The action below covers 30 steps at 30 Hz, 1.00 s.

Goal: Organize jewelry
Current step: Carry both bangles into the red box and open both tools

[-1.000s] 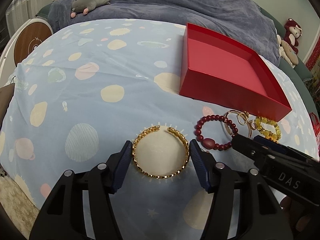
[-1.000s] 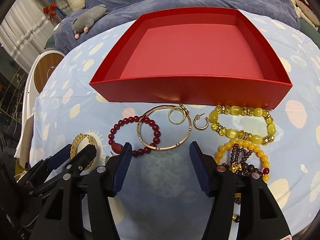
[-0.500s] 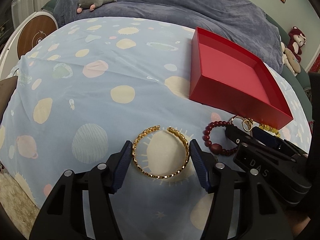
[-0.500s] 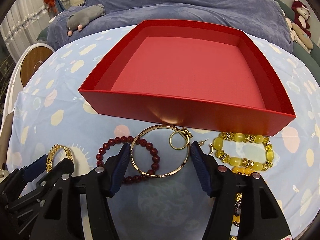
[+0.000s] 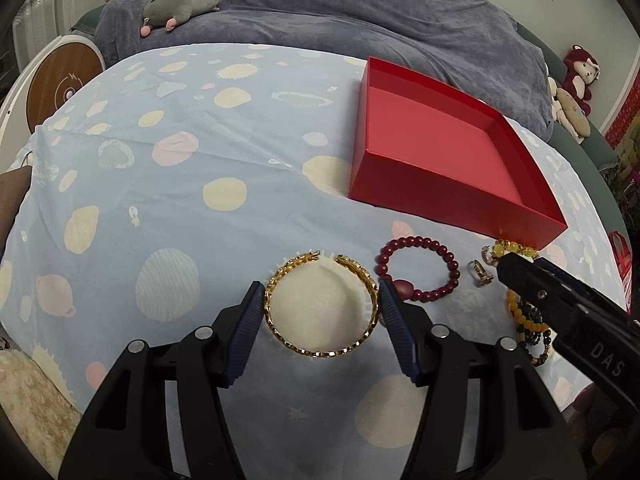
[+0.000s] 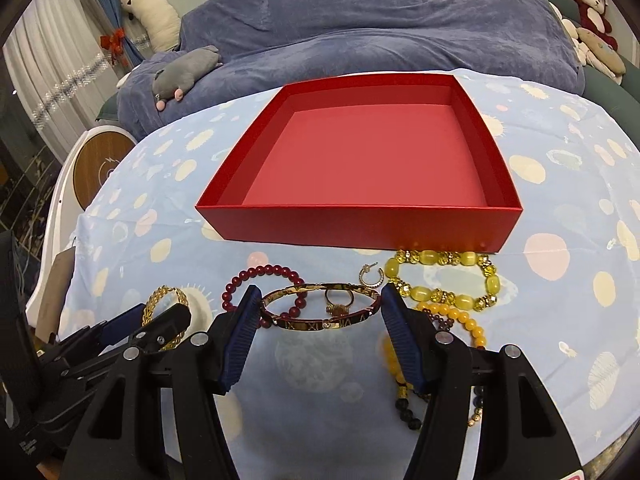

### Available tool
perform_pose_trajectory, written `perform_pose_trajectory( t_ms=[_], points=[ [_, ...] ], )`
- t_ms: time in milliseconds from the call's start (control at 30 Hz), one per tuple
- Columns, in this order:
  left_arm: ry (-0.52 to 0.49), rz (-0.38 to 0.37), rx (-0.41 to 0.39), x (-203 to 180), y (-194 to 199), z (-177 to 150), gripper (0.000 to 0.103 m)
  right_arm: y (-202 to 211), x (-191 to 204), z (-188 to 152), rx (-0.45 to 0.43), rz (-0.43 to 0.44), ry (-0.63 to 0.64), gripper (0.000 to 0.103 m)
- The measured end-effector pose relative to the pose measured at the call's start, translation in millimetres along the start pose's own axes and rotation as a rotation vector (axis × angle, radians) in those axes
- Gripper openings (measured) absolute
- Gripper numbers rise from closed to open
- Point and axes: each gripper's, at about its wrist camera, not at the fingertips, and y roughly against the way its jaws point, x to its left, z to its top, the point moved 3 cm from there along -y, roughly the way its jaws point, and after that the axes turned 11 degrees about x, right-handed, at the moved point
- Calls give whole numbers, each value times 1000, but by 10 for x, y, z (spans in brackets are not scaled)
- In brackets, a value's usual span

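Gripping one bangle [image 6: 320, 307], the right gripper [image 6: 318, 334] lifts it clear; the left gripper [image 5: 320, 320] pinches one gold cuff [image 5: 322, 306] on the bedspread [image 5: 160, 184]. One red box [image 6: 360, 224] sits beyond, four beaded bracelets nearby.

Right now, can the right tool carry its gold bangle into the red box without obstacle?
Probably yes. The right tool grips the gold bangle, and the red box stands open and empty just behind; only its near wall must be cleared.
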Motion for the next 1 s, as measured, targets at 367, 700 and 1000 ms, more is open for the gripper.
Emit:
perform_pose_trajectory(
  t_ms=[367,700,1000],
  points=[
    [-57,-37,-32,-246,260,191,56,382,-148,105,-51,14,-6,59],
    [-153,-116,-122,-755,363,1168,56,415,-455,1015,-113,15,11,59],
    [-211,-87,-54,-1220,-467,2165,56,-241,-827,1932,-63,-43,0,59]
  ],
)
